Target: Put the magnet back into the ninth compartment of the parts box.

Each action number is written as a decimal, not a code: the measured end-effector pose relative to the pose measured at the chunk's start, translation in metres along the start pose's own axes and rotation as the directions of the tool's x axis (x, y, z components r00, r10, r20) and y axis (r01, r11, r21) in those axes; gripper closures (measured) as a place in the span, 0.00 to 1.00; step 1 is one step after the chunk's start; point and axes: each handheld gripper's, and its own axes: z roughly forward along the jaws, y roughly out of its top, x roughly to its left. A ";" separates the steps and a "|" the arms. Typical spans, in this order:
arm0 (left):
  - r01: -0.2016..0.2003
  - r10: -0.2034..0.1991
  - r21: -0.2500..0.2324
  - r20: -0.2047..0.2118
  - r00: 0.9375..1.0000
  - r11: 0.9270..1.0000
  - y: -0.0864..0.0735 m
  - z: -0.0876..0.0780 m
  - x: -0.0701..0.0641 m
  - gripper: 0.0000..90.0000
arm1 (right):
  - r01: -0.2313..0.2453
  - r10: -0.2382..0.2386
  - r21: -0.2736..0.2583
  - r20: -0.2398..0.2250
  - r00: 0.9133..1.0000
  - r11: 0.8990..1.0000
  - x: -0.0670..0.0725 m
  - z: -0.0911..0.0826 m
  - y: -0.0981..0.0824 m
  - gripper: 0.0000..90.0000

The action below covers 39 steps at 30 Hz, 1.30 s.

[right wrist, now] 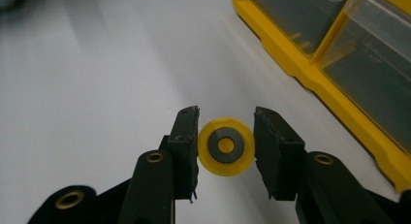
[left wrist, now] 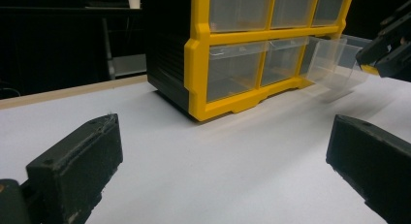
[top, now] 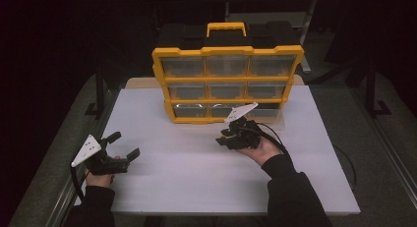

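Note:
A yellow and black organiser (top: 227,79) with clear drawers stands upright at the back of the white table (top: 196,163). Its bottom right drawer (left wrist: 334,64) is pulled out. My right gripper (right wrist: 226,132) is shut on a small yellow wheel (right wrist: 226,146) with a dark ring and a yellow hub, held just above the table near the organiser's lower front frame (right wrist: 310,73). In the high view that right gripper (top: 227,137) sits in front of the organiser's bottom row. My left gripper (top: 125,146) rests at the table's left, open, with nothing between its pads (left wrist: 82,161).
A yellow carry handle (top: 226,28) tops the organiser. A black cable (top: 275,133) loops from the right gripper. Bare white table lies between the two grippers and in front of them. Dark metal frames stand on both sides of the table.

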 end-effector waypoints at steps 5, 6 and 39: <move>0.001 -0.001 0.000 -0.001 1.000 1.000 0.000 0.000 0.000 0.00 | -0.004 0.004 -0.003 0.012 1.000 1.000 -0.002 -0.008 0.003 0.68; 0.001 -0.001 0.000 -0.001 1.000 1.000 0.000 0.000 0.000 0.00 | 0.002 -0.002 -0.004 0.015 1.000 1.000 -0.003 -0.010 0.003 0.68; 0.002 -0.002 -0.006 -0.006 1.000 1.000 0.000 0.000 0.000 0.00 | -0.049 0.054 -0.056 0.096 0.994 0.997 -0.027 -0.044 0.004 0.68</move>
